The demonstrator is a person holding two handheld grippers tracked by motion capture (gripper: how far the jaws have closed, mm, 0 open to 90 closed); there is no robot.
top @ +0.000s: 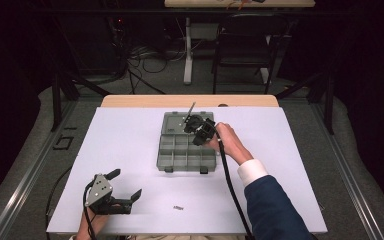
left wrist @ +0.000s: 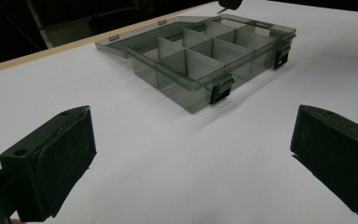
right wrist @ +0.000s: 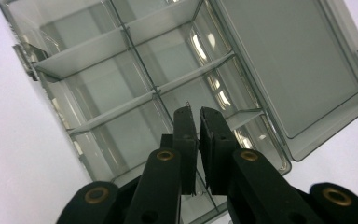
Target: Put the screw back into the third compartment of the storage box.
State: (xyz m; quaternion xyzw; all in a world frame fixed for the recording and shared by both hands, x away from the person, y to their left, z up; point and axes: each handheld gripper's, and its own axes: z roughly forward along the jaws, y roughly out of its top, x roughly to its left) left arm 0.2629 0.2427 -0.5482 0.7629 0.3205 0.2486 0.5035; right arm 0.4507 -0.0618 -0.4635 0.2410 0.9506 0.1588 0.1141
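Observation:
A grey see-through organizer box (top: 159, 150) lies in the middle of the white table, its lid (top: 176, 119) open and flat at the back. My right gripper (top: 192, 125) hovers over the box's back right compartments. In the right gripper view its jaws (right wrist: 198, 112) are pressed nearly together above a divider (right wrist: 135, 46), and a tiny thin metal tip (right wrist: 187, 103) pokes out at the jaw tips. My left gripper (top: 125, 184) rests near the table's front left, wide open and holding nothing. It (left wrist: 193, 154) faces the box's latched front wall (left wrist: 168, 84).
A small dark screw-like piece (top: 178, 207) lies loose on the table near the front edge, right of the left gripper. The right gripper's cable trails back along the sleeve (top: 275, 200). Chairs and cables stand beyond the table's far edge.

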